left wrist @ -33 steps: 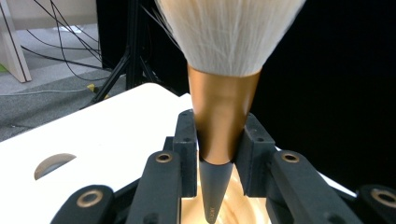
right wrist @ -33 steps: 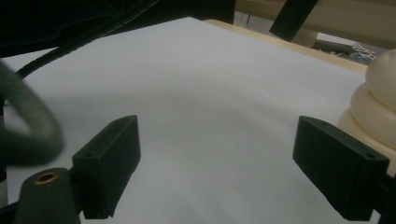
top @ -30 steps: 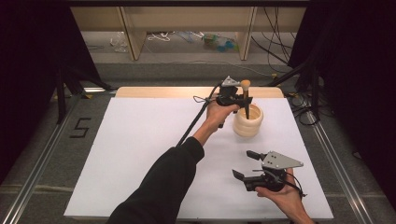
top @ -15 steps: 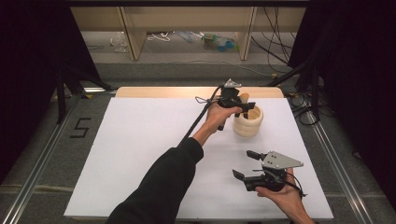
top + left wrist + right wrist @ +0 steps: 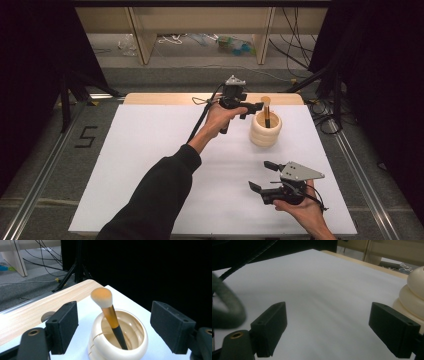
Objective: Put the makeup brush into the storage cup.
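- Toward the one o'clock part of the white table (image 5: 150, 165), the person's left arm is reaching in from the bottom edge, its dark sleeve (image 5: 160, 195) running diagonally and the bare hand (image 5: 216, 119) wrapping the handle of the left gripper (image 5: 254, 106).
- That left gripper is pointing level toward three o'clock, just short of the makeup brush (image 5: 266, 111); its jaws have just been opening and are now standing spread, with nothing pinched between them.
- Seen along the left gripper's own jaws, the brush (image 5: 110, 312) is rising free in the gap, touching neither pad.
- At about five o'clock on the table, the right hand (image 5: 305, 212) is resting palm-up near the front edge, cradling the right gripper (image 5: 263, 176), whose jaws are also standing spread over bare white surface.
- The cream ribbed holder (image 5: 265, 132) is sitting upright at two o'clock, well apart from the right gripper.
- Inside it, the brush is leaning handle-down, its dark handle against the inner wall and its orange-tipped bristle head sticking out above the rim.
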Demonstrator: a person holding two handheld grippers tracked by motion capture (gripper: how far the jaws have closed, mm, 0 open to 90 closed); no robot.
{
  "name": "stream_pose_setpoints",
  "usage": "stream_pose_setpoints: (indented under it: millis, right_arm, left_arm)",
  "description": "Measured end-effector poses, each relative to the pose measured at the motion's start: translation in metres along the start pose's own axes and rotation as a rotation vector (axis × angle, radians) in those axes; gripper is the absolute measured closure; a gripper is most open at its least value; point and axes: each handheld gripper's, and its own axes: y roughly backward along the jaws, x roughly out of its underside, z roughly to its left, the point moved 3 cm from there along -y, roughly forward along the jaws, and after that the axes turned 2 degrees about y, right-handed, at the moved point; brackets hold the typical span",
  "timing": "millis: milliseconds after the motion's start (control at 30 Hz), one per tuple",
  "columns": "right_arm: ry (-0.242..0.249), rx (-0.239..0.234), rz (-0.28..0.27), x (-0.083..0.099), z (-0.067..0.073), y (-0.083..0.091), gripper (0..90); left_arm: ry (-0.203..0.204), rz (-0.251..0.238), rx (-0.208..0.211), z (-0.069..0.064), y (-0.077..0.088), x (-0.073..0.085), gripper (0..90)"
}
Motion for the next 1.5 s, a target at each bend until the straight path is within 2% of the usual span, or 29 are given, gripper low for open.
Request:
stream_pose_setpoints:
  millis: [233,433,633,767,1000,1033,1100,1267,1300,1433,1500]
  right_arm:
    - [-0.002,0.0,-0.002,0.0,0.0,0.0,16.1]
    - [0.006,0.004,-0.003,0.0,-0.001,0.0,16.1]
    - [0.003,0.006,-0.004,0.0,-0.001,0.0,16.1]
    - [0.002,0.006,-0.003,0.0,-0.001,0.0,16.1]
    - [0.004,0.008,-0.004,-0.001,-0.001,0.0,16.1]
    - [0.005,0.023,0.007,-0.001,-0.002,0.001,16.1]
    - [0.003,0.02,-0.014,-0.001,-0.001,-0.001,16.1]
    - [0.0,0.018,-0.005,-0.001,-0.001,0.001,16.1]
    - [-0.004,0.026,-0.023,-0.001,-0.001,-0.001,16.1]
    - [0.002,0.016,-0.02,-0.001,-0.002,-0.001,16.1]
    - [-0.017,0.019,-0.01,-0.001,-0.001,0.0,16.1]
  left_arm:
    - [0.017,-0.019,0.002,0.008,0.016,0.003,22.1]
    - [-0.013,-0.018,0.002,0.01,0.032,0.006,22.3]
    - [-0.018,-0.036,0.0,0.013,0.053,0.008,21.8]
    - [0.001,-0.043,0.009,0.016,0.066,0.01,20.7]
    - [-0.013,-0.056,0.01,0.017,0.085,0.015,20.7]
    - [-0.014,-0.059,0.011,0.016,0.087,0.016,20.7]
    - [-0.025,-0.059,0.007,0.017,0.092,0.018,20.6]
    - [-0.043,-0.065,-0.003,0.018,0.105,0.024,20.4]
    - [-0.042,-0.07,-0.001,0.018,0.108,0.025,20.4]
    - [-0.047,-0.08,0.002,0.021,0.121,0.03,20.0]
    - [-0.048,-0.086,-0.005,0.022,0.128,0.034,20.0]
